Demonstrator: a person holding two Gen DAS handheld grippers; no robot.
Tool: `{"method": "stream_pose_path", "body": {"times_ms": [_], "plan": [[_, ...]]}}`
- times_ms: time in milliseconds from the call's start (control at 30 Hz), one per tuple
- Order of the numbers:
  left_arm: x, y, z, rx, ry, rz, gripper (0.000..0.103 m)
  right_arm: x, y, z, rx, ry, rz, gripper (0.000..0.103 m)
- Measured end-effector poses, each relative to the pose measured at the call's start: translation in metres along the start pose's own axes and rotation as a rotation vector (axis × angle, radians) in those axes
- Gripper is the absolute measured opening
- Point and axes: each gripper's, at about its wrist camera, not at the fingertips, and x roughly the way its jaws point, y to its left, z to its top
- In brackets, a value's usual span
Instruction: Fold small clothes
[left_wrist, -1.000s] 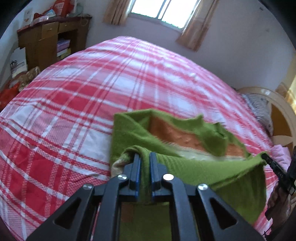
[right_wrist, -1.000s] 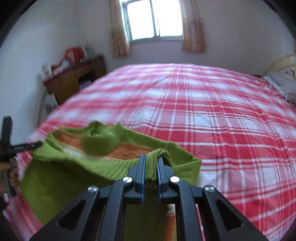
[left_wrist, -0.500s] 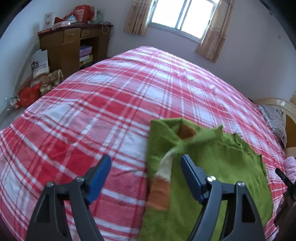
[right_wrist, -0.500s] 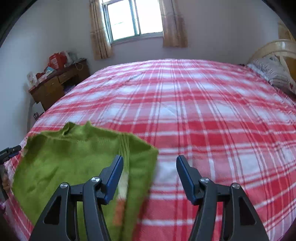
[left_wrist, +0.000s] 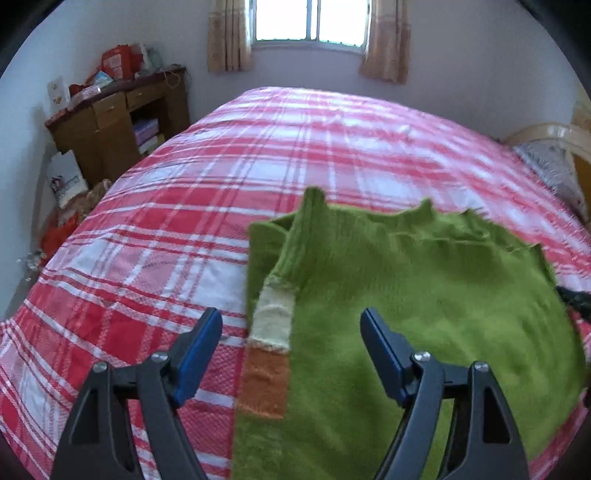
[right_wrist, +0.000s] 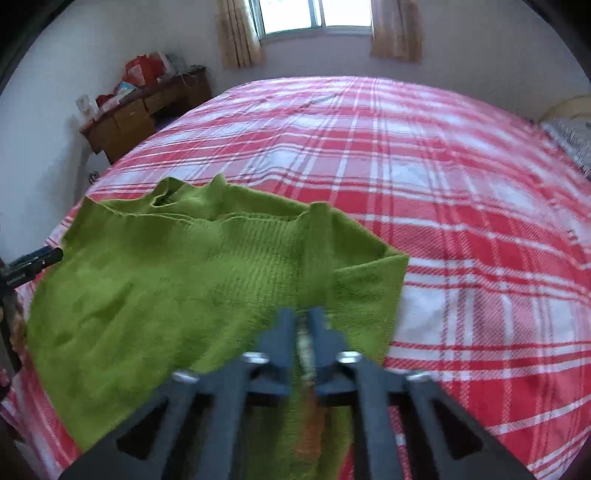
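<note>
**Grippers over a green sweater on the bed**

Left gripper (left_wrist: 291, 345) is held wide apart above the sweater (left_wrist: 424, 314); nothing is pinched, and a folded sleeve with cream and orange bands lies between its blue pads. Right gripper (right_wrist: 303, 328) has just been closing and is clamped on a fold of the sweater near its right edge. The sweater is spread flat at the near side of the red plaid bedspread (left_wrist: 258, 166). Much bare bedspread is seen beyond it, toward the window.
</note>
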Motion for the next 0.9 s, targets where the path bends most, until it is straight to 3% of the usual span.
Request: {"method": "stream_pose_path", "body": {"times_ms": [133,267,533,567,600,667,767,900], "plan": [[0.006,0.010,0.001,-0.049,0.002,0.019,0.080,-0.022,-0.017,0.003,0.047,-0.082,-0.050,0.003],[0.010,0.016,0.000,-0.094,0.019,0.001,0.080,-0.014,-0.026,-0.002,0.051,-0.041,-0.074,0.002],[-0.027,0.018,-0.016,-0.047,-0.034,-0.024,0.080,-0.003,-0.027,-0.009,0.080,-0.017,-0.079,0.006],[-0.034,0.020,-0.022,-0.034,-0.036,-0.032,0.080,-0.008,-0.025,-0.010,0.074,-0.025,-0.096,0.014],[-0.039,0.020,-0.026,-0.019,-0.042,-0.039,0.082,-0.015,-0.021,-0.010,0.067,-0.030,-0.123,0.035],[-0.044,0.020,-0.034,0.016,-0.056,-0.016,0.087,-0.034,-0.010,-0.012,0.046,-0.069,-0.129,0.055],[-0.043,0.017,-0.044,0.079,-0.060,0.022,0.088,-0.056,0.012,-0.015,0.004,-0.109,-0.080,0.055],[-0.025,0.021,-0.044,0.065,-0.005,0.050,0.090,-0.062,0.056,-0.034,-0.085,-0.045,0.016,0.055]]}}
